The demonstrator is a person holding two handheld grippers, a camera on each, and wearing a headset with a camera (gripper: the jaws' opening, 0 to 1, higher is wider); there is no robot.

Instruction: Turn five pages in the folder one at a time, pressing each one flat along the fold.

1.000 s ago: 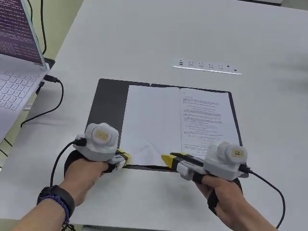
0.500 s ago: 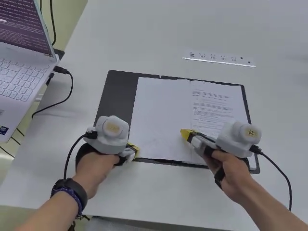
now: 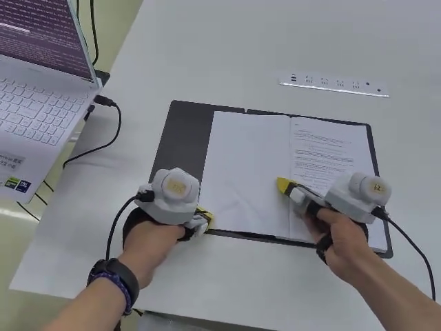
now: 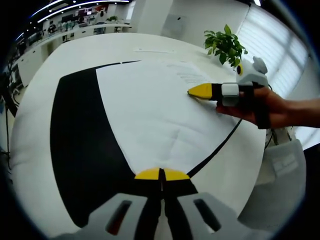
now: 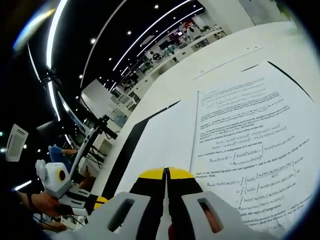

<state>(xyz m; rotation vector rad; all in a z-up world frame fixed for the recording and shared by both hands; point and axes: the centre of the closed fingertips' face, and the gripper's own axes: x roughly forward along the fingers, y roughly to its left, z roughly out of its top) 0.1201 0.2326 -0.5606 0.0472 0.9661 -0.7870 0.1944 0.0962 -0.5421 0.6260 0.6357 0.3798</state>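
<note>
At the upper left of the head view a laptop (image 3: 34,89) is standing open, well apart from the work. The folder (image 3: 180,138) is lying open in the middle of the frame. The left gripper (image 3: 201,222) is resting at its lower edge, at the corner of the blank page (image 3: 244,169), with its jaws pressed together and nothing visibly between them. Right of centre, the right gripper (image 3: 284,185), jaws also pressed together, is pointing at the fold beside the printed page (image 3: 334,155). I am judging that the pressing is in hand. Several things could be going wrong from here. The narrow claw may be creasing or tearing the thin paper if it is pushing too hard or slanting off the fold. The left gripper is steadying only one corner, so the folder may be sliding on the smooth table (image 3: 227,41). The next pinch may be lifting two sheets together.
</note>
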